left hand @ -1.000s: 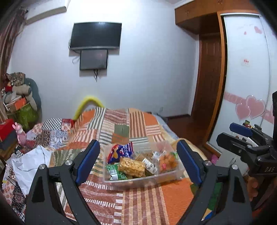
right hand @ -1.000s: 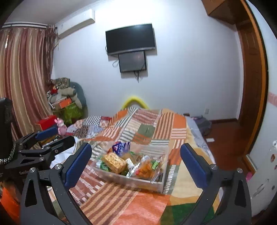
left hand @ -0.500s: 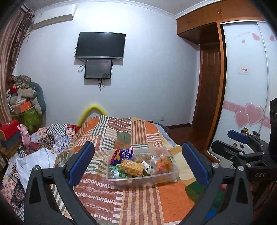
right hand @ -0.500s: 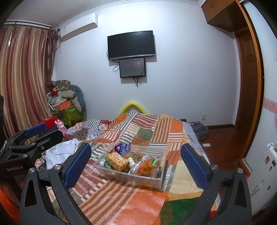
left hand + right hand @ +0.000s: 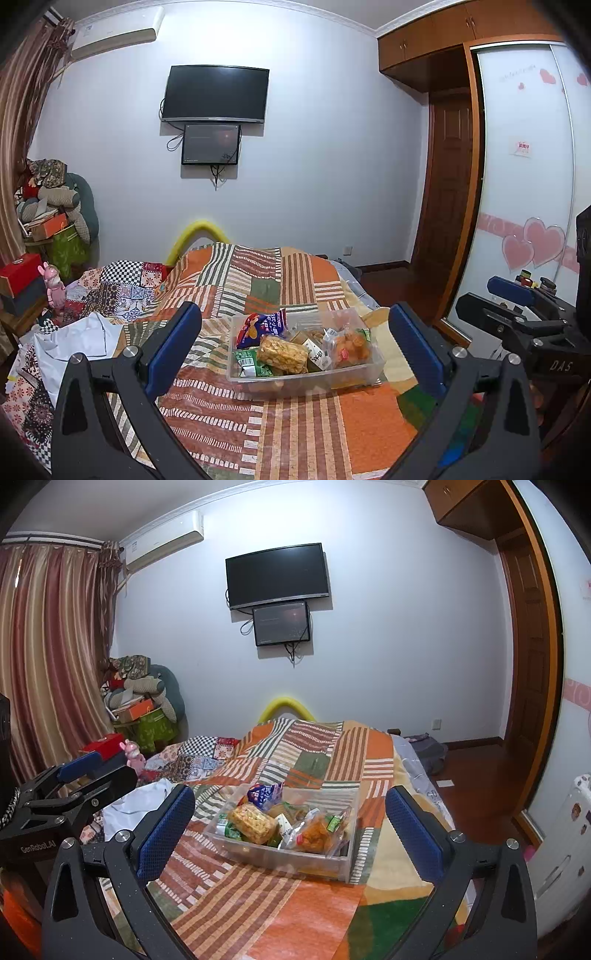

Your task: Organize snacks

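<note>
A clear plastic bin of snack packets sits on the patchwork bed; it also shows in the right wrist view. Inside lie a yellow cracker packet, a blue chip bag, an orange snack bag and green packets. My left gripper is open and empty, held back from the bin. My right gripper is open and empty, also held back. Each gripper shows at the edge of the other's view.
The patchwork bedspread covers the bed. White cloth lies at the left. A pile of boxes and cushions stands in the far left corner. A wardrobe with heart stickers lines the right side.
Both grippers have tilted up and drawn back a little, so the bin sits lower and smaller in view. Both stay open and empty.
</note>
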Tool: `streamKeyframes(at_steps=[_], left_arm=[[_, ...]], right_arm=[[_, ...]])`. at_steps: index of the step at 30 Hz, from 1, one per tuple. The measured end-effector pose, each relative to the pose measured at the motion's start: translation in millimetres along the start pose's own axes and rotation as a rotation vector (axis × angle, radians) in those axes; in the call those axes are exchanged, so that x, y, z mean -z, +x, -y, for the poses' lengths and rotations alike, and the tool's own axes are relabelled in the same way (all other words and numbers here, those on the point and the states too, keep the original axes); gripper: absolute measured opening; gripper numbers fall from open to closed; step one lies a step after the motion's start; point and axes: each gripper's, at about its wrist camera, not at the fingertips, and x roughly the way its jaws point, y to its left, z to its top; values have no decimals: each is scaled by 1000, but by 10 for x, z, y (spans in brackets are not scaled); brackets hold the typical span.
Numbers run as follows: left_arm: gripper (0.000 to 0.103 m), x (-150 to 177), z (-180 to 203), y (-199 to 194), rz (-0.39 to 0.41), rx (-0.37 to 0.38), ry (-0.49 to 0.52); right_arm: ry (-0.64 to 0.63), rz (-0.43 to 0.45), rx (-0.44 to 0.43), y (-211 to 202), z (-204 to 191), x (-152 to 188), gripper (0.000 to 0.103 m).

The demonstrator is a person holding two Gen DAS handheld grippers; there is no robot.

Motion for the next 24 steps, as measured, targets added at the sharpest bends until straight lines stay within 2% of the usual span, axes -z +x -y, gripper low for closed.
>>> streamKeyframes(at_steps=[24], left_arm=[[103, 31, 26, 47, -15, 29, 6]], right_arm=[[25, 1, -5, -3, 30, 8, 103]])
